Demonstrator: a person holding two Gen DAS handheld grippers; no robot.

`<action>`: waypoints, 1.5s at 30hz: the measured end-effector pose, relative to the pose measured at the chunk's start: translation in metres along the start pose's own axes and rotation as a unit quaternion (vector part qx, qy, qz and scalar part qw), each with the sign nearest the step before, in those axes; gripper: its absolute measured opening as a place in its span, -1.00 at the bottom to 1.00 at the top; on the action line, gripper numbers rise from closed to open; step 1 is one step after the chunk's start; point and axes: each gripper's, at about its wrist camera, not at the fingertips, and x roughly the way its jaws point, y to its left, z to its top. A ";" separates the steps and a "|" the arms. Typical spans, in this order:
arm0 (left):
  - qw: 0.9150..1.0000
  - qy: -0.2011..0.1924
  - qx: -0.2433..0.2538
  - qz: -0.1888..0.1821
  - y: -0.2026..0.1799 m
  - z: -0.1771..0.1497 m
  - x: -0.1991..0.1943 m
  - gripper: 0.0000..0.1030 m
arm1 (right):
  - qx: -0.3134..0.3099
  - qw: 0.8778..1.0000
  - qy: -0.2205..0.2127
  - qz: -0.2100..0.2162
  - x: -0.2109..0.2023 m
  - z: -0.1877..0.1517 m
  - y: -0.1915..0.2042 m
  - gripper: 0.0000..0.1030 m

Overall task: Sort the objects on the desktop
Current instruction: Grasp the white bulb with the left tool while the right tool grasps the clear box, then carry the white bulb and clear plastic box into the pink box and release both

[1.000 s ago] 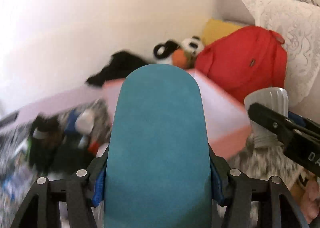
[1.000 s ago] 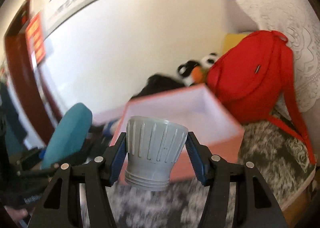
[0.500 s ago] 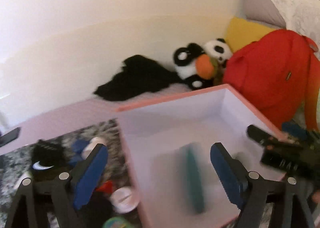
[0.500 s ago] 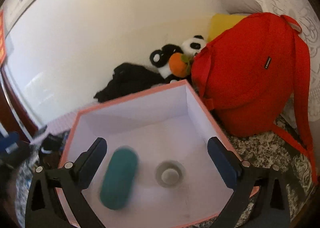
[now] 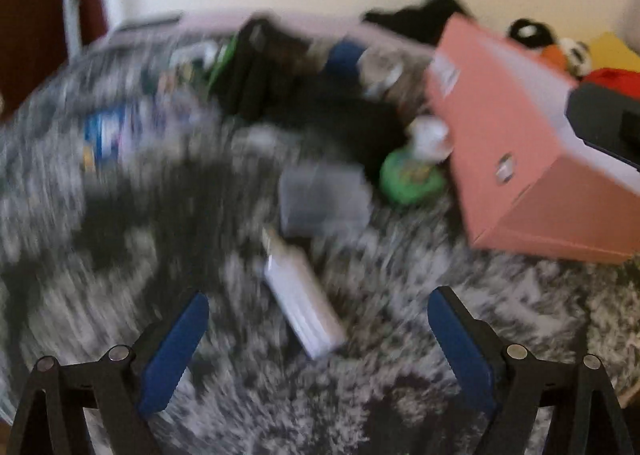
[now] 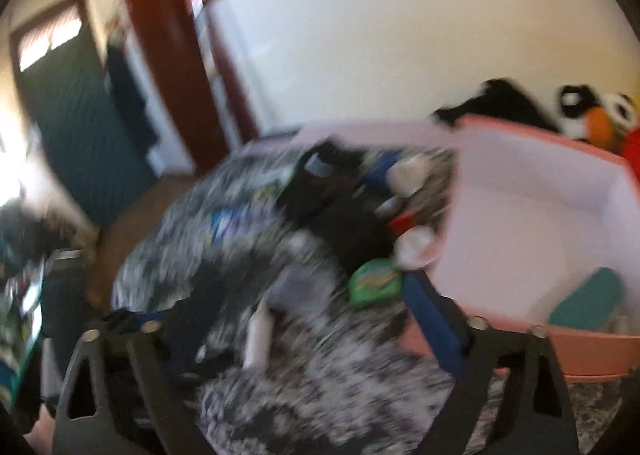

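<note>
STEP: reach for next item | left gripper [image 5: 318,331] and right gripper [image 6: 280,319] jaws spread, empty, after opening then right easing in | white tube [image 5: 302,307] probably nearest, mid-blanket [image 5: 420,395], beside pink box [image 5: 516,159] | ADVICE: slow, straddle tube crosswise | teal case [image 6: 588,299] boxed | WRITING: none legible

Left gripper [image 5: 318,329]: fingers spread wide, just been opening, nothing between them, pointing steeply down. Right gripper [image 6: 280,319]: fingers wide apart, just been closing slightly, empty, angled down.
</note>
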 end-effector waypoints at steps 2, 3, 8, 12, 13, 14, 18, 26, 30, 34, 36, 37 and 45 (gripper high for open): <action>1.000 -0.001 -0.009 0.008 -0.007 -0.005 0.016 0.80 | 0.002 1.000 0.015 0.009 0.015 -0.004 0.008 0.72; 1.000 0.001 -0.014 0.013 -0.008 -0.007 0.023 0.80 | 0.008 1.000 0.017 0.013 0.019 -0.005 0.009 0.73; 0.998 0.018 -0.041 0.033 0.004 -0.012 0.057 0.56 | 0.029 0.999 0.011 0.010 0.034 -0.003 0.004 0.74; 0.998 0.004 -0.039 0.046 0.012 -0.019 0.067 0.27 | 0.051 0.998 0.034 0.003 0.057 -0.003 -0.009 0.74; 0.998 -0.003 -0.033 0.051 0.012 -0.020 0.067 0.17 | 0.055 0.998 0.043 0.004 0.065 -0.004 -0.011 0.74; 0.998 -0.009 -0.031 0.048 0.015 -0.020 0.066 -0.16 | 0.060 0.997 0.051 0.006 0.072 -0.004 -0.013 0.74; 0.999 -0.021 -0.035 0.030 0.029 -0.022 0.062 -0.47 | 0.060 0.994 0.088 -0.003 0.100 -0.010 -0.008 0.75; 0.994 -0.034 -0.058 0.083 0.079 -0.021 0.056 -0.46 | 0.065 0.986 0.150 -0.036 0.167 -0.023 0.010 0.76; 0.994 -0.038 -0.070 0.076 0.099 -0.018 0.055 -0.46 | 0.063 0.984 0.148 -0.081 0.193 -0.021 0.019 0.83; 0.994 -0.041 -0.071 0.071 0.104 -0.015 0.056 -0.46 | 0.055 0.979 0.158 -0.117 0.215 -0.026 0.019 0.86; 0.994 -0.042 -0.070 0.071 0.105 -0.014 0.057 -0.46 | 0.036 0.979 0.151 -0.133 0.218 -0.027 0.023 0.87; 0.994 -0.043 -0.070 0.072 0.105 -0.013 0.058 -0.46 | 0.028 0.979 0.149 -0.139 0.219 -0.028 0.025 0.88; 0.992 -0.051 -0.086 0.076 0.103 -0.010 0.043 -0.46 | 0.034 0.982 0.134 -0.129 0.201 -0.029 0.026 0.45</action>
